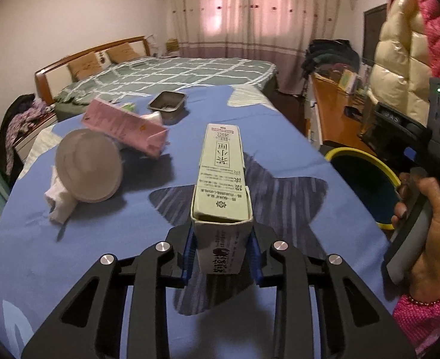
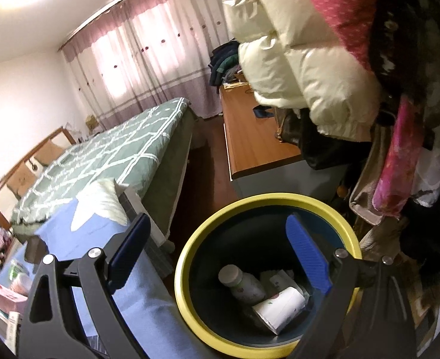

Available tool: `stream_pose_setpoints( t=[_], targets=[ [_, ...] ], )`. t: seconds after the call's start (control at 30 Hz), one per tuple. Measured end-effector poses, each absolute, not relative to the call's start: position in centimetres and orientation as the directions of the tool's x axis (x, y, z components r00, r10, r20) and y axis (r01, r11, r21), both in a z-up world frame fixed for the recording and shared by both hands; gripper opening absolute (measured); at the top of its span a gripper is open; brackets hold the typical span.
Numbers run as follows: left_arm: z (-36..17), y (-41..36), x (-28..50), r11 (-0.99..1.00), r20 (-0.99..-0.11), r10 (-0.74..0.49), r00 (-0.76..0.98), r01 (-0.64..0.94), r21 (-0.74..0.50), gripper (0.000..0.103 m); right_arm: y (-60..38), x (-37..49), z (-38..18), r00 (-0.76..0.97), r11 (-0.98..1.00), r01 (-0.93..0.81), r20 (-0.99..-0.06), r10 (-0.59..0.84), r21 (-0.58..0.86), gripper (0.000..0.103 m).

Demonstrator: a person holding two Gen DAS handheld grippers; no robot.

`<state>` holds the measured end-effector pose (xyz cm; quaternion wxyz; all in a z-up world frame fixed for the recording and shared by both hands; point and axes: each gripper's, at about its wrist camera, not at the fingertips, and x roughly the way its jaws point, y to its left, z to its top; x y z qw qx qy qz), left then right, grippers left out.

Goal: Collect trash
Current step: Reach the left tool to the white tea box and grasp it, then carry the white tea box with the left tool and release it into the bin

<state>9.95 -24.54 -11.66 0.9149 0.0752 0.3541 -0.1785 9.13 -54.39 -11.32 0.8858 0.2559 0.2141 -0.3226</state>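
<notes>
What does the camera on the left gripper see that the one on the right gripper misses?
Only the left wrist view shows the left gripper shut on the pale green carton, plus a grey lid and a dark tray.

Only the right wrist view shows the open right gripper and, inside the bin, a white bottle.

Both show the yellow-rimmed bin, blue bedcover and pink carton.

The left wrist fisheye looks forward and downward along its fingers, close over the blue star-patterned bedspread [image 1: 70, 254], toward the pink-banded curtains [image 1: 250, 9] at upper centre. The right wrist fisheye tilts down, close above the yellow-rimmed dark round bin [image 2: 190, 257] at lower centre. Both views share the bin [image 1: 336, 152], bedspread [image 2: 106, 227], green checked bed [image 1: 166, 74] and curtains [image 2: 148, 45].
</notes>
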Motion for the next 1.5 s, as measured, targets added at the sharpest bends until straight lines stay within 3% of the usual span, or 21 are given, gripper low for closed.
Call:
stream_pose_setpoints(
  t=[0.37, 0.73, 1.03, 1.33, 1.4, 1.43, 1.47, 1.5],
  targets=[
    [-9.2, -29.5, 10.7, 0.852, -0.646, -0.404, 0.648, 0.524, -0.008, 0.029, -55.7, 4.6, -10.7, 0.683, 0.675, 0.694, -0.526, -0.507, 0.251, 0.087],
    [-7.8, -40.4, 13.1, 0.724, -0.665, -0.531, 0.526, 0.690, -0.032, 0.029, -58.2, -0.1, -11.2, 0.625, 0.639, 0.748, -0.515, -0.587, 0.178, 0.087],
    [-10.4, -48.7, 13.1, 0.632, -0.734, -0.557, 0.388, 0.771, -0.072, 0.029, -60.3, -2.7, -12.1, 0.581, 0.600, 0.783, -0.533, -0.615, 0.161, 0.087],
    [-12.6, -51.7, 13.3, 0.623, -0.769, -0.534, 0.351, 0.778, -0.078, 0.031, -61.1, -3.2, -12.8, 0.573, 0.590, 0.789, -0.548, -0.610, 0.169, 0.087],
    [-13.2, -51.6, 13.7, 0.638, -0.787, -0.511, 0.345, 0.766, -0.078, 0.044, -61.0, -3.1, -12.9, 0.577, 0.593, 0.786, -0.548, -0.605, 0.172, 0.087],
    [-13.2, -51.4, 13.8, 0.647, -0.791, -0.505, 0.344, 0.758, -0.083, 0.071, -60.8, -3.1, -12.8, 0.578, 0.595, 0.785, -0.548, -0.604, 0.173, 0.087],
    [-12.9, -50.7, 13.8, 0.656, -0.783, -0.512, 0.352, 0.749, -0.091, 0.083, -60.7, -3.1, -12.8, 0.580, 0.596, 0.784, -0.547, -0.604, 0.173, 0.087],
    [-12.2, -49.8, 13.7, 0.664, -0.766, -0.523, 0.375, 0.742, -0.090, 0.083, -60.6, -3.0, -12.8, 0.582, 0.598, 0.782, -0.546, -0.602, 0.175, 0.087]
  ],
)
